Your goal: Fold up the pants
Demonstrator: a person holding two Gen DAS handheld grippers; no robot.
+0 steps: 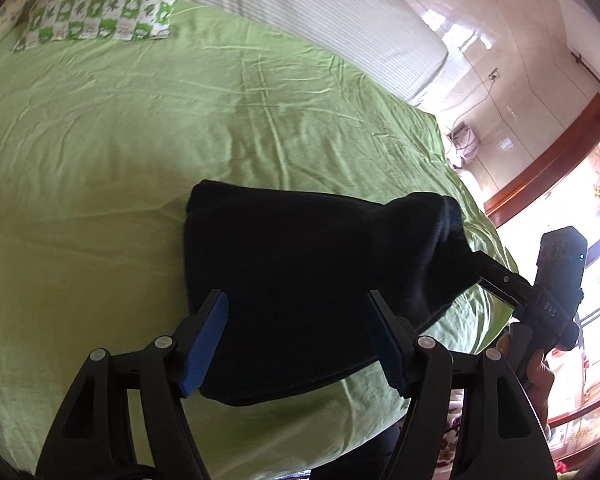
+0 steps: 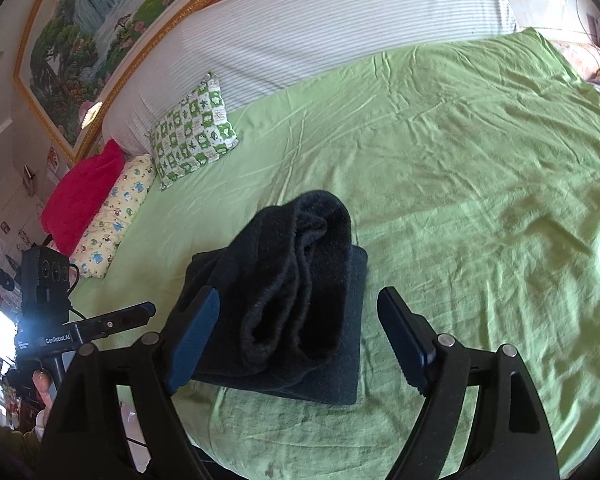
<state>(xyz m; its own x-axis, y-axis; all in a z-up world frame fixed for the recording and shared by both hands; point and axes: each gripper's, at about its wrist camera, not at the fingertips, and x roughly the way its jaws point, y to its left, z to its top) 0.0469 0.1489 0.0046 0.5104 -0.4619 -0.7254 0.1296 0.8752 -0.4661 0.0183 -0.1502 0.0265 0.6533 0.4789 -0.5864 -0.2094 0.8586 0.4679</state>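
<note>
Dark folded pants (image 1: 308, 276) lie as a thick bundle on the green bed sheet (image 1: 120, 160), near the bed's front edge. My left gripper (image 1: 297, 298) hovers over their near side, jaws wide apart, blue pads clear of the cloth. In the right wrist view the pants (image 2: 300, 264) show a rolled upper layer resting on a flat lower one. My right gripper (image 2: 298, 294) stands open around that near end, nothing pinched. A finger (image 1: 500, 278) of the right gripper reaches the bundle's right end in the left wrist view. A finger (image 2: 120, 320) of the left gripper is beside the bundle's left.
A green-checked pillow (image 2: 194, 132), a yellow printed pillow (image 2: 116, 216) and a red cushion (image 2: 84, 196) lie at the head of the bed. A striped headboard pad (image 2: 340, 32) and a framed painting (image 2: 100, 32) rise behind. The sheet (image 2: 480, 200) stretches wide to the right.
</note>
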